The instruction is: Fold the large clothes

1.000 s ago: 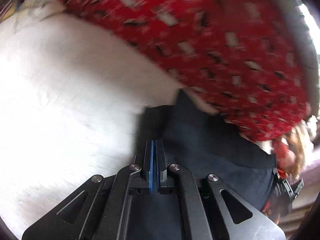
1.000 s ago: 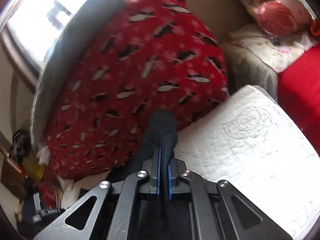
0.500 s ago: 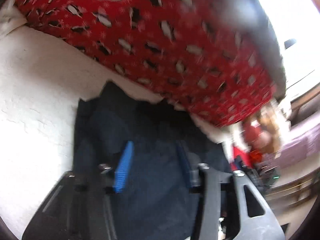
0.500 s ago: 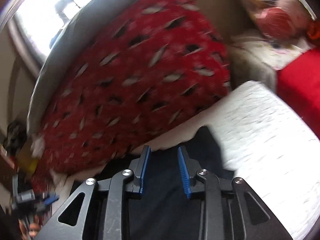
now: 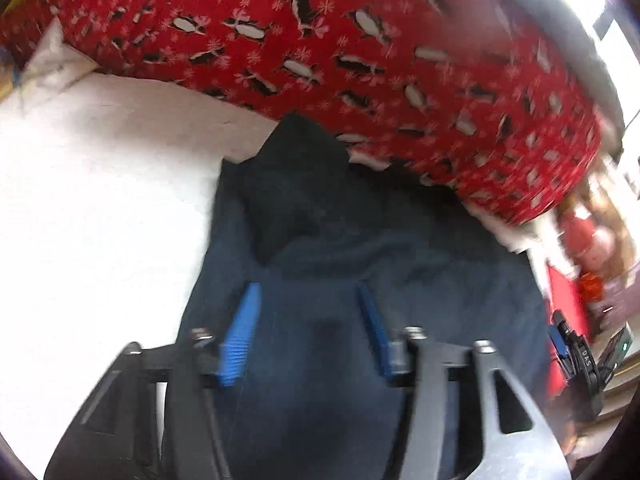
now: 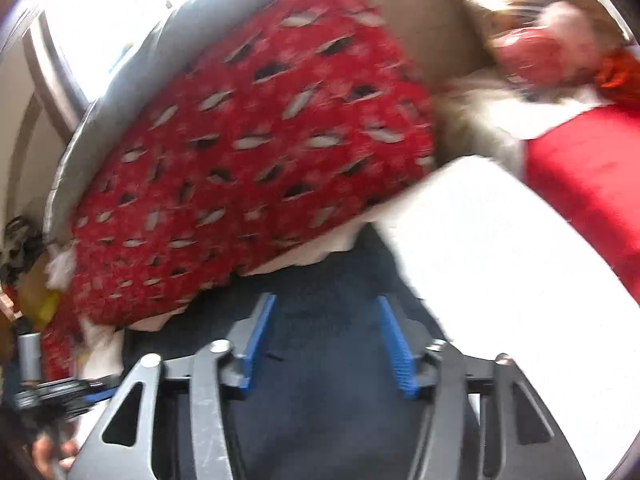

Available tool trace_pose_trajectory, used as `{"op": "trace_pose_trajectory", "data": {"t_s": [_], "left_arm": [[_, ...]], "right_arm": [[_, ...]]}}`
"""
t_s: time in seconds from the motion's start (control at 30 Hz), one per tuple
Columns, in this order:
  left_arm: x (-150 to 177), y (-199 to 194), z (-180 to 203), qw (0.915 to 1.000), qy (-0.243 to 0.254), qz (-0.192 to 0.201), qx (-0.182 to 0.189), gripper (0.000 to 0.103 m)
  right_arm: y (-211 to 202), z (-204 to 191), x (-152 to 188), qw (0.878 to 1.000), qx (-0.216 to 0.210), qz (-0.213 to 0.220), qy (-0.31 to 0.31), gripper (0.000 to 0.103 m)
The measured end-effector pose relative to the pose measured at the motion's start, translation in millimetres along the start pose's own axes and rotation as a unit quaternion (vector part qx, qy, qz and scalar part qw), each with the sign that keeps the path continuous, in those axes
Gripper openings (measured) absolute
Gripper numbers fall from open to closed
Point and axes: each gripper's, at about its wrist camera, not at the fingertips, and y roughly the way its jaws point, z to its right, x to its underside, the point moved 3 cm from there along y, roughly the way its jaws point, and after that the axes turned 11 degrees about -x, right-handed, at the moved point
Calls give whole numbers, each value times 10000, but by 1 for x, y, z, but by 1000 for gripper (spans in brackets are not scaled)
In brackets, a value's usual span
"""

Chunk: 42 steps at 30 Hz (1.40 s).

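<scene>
A dark navy garment [image 5: 360,264] lies on a white quilted bed cover [image 5: 100,200], its far edge against a red penguin-print pillow [image 5: 360,60]. My left gripper [image 5: 306,292] is open just above the garment, holding nothing. In the right wrist view the same garment [image 6: 324,336] lies under my right gripper [image 6: 326,304], which is also open and empty. The white cover [image 6: 500,260] runs to the right of it. Both views are motion-blurred.
The red penguin-print pillow [image 6: 248,160] leans on a grey padded headboard [image 6: 120,92]. A red cloth [image 6: 588,180] and a bagged stuffed toy [image 6: 532,40] lie at the far right. My other gripper [image 5: 576,356] shows at the right edge of the left wrist view.
Both grippers were shut on the navy garment a second ago. They opened, let it drop flat on the cover, and have opened wider while pulling back.
</scene>
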Motion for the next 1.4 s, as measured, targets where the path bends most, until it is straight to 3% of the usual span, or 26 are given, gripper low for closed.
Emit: {"op": "trace_pose_trajectory", "data": {"t_s": [0.07, 0.1, 0.17, 0.23, 0.3, 0.33, 0.43, 0.53, 0.63, 0.87, 0.97, 1.07, 1.13, 1.27, 1.3, 1.4], "left_arm": [[9, 28, 4, 9989, 152, -358, -247, 55], [12, 26, 4, 9991, 130, -289, -276, 55], [13, 5, 7, 9997, 74, -45, -249, 54], [19, -15, 10, 9998, -44, 200, -58, 56], [32, -16, 12, 9995, -129, 273, -112, 65], [39, -12, 14, 9996, -79, 201, -192, 66], [51, 1, 22, 9972, 377, 182, -623, 66], [48, -5, 30, 9951, 621, 180, -745, 70], [47, -1, 27, 9960, 503, 90, -728, 71], [50, -1, 27, 9965, 485, 117, -668, 80], [53, 0, 30, 9969, 489, 111, -600, 86], [53, 2, 33, 9969, 521, 113, -570, 92], [54, 4, 35, 9971, 577, 78, -493, 103], [56, 10, 40, 9955, 721, 75, -605, 103], [57, 10, 41, 9953, 724, 96, -632, 103], [58, 10, 41, 9953, 717, 152, -640, 103]], "right_arm": [[22, 30, 28, 9938, 414, -1027, 121, 61], [22, 38, 34, 9927, 333, -1146, 160, 59], [-5, 28, 26, 9953, 464, -846, 91, 60], [-32, 11, 21, 9986, 92, -527, -22, 60], [-48, -3, 26, 9988, 79, -264, -410, 61], [-46, -4, 33, 9975, 208, -316, -593, 66], [-17, 22, 63, 9905, 499, -1209, -432, 68], [-36, 11, 49, 9934, 625, -922, -283, 67], [-59, -17, 34, 9981, 285, -305, -447, 68], [-26, -69, 41, 9951, 236, -359, -892, 69], [-44, -98, 46, 9942, 130, 158, -1058, 69], [-56, -123, 48, 9874, 158, 601, -1454, 69], [-62, -139, 46, 9799, 311, 834, -1784, 69], [-100, -158, 30, 9629, 355, 1759, -2016, 74], [-106, -152, 27, 9639, 281, 1806, -1934, 86], [-89, -125, 12, 9779, 354, 1308, -1592, 90]]}}
